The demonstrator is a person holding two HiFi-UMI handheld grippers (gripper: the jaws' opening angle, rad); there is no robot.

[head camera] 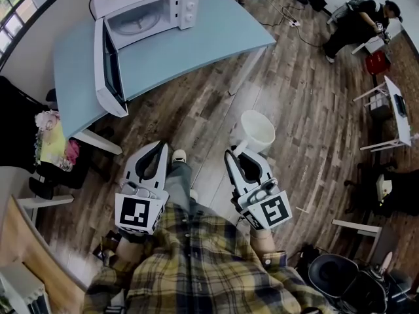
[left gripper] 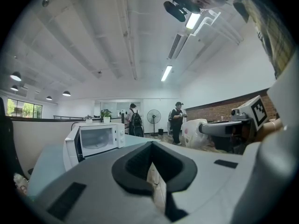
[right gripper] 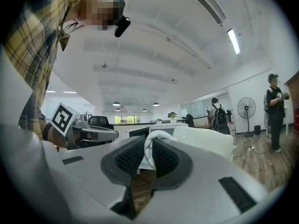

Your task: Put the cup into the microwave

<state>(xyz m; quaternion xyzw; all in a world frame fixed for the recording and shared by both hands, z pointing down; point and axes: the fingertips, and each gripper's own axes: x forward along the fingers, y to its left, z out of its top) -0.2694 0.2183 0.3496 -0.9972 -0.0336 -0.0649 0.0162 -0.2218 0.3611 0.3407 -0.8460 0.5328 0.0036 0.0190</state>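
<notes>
A white microwave [head camera: 147, 12] stands on the light blue table [head camera: 216, 41] with its door [head camera: 108, 67] swung wide open; it also shows in the left gripper view as the microwave [left gripper: 96, 141]. My right gripper [head camera: 234, 153] is shut on the handle of a white cup [head camera: 257, 131], held above the wooden floor short of the table. In the right gripper view the handle [right gripper: 150, 146] sits pinched between the pads, the cup body [right gripper: 205, 141] beyond. My left gripper [head camera: 160, 146] is shut and holds nothing, level with the right one.
A seated person [head camera: 360, 18] and small white tables [head camera: 393, 106] are at the far right. A dark chair [head camera: 340, 277] is at bottom right, and colourful clutter [head camera: 55, 142] lies left of the table. Two standing people [left gripper: 177, 120] and a fan [left gripper: 153, 118] are beyond.
</notes>
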